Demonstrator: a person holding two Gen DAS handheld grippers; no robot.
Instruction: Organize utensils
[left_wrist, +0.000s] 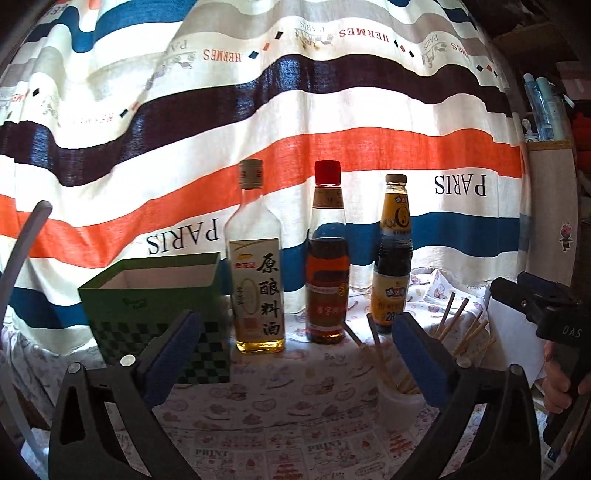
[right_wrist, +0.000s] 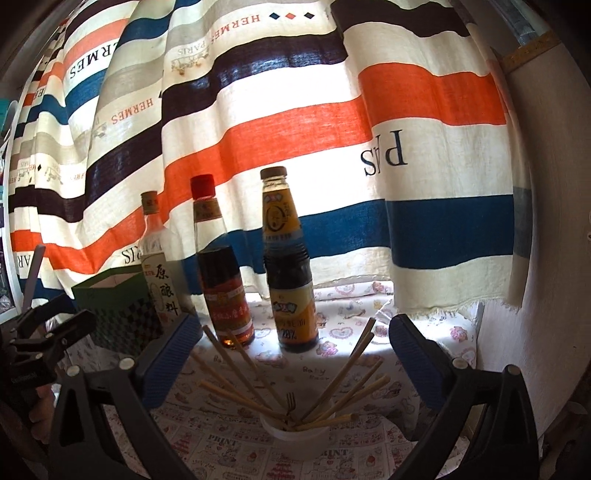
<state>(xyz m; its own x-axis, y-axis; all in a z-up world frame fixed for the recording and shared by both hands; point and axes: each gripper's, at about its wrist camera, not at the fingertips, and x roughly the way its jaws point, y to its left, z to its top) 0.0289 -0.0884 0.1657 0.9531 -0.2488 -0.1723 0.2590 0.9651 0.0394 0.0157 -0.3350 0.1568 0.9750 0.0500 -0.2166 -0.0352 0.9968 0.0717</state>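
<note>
A white cup (right_wrist: 295, 434) stands on the printed tablecloth, holding several wooden chopsticks (right_wrist: 240, 397) that fan outward and a small fork (right_wrist: 291, 400). My right gripper (right_wrist: 293, 354) hangs just behind and above the cup, jaws wide, nothing between its blue pads. In the left wrist view the same cup (left_wrist: 397, 406) with chopsticks (left_wrist: 458, 321) sits at the lower right, partly behind the right finger. My left gripper (left_wrist: 295, 354) is open and empty, facing the bottles. The right gripper's black body (left_wrist: 546, 317) and a hand show at the right edge.
Three bottles stand in a row before a striped curtain: cooking wine (left_wrist: 256, 273), a red-capped bottle (left_wrist: 327, 266) and a dark sauce bottle (left_wrist: 393, 258). A green checkered box (left_wrist: 155, 302), open at the top, sits to their left. A white wall (right_wrist: 535, 258) bounds the right side.
</note>
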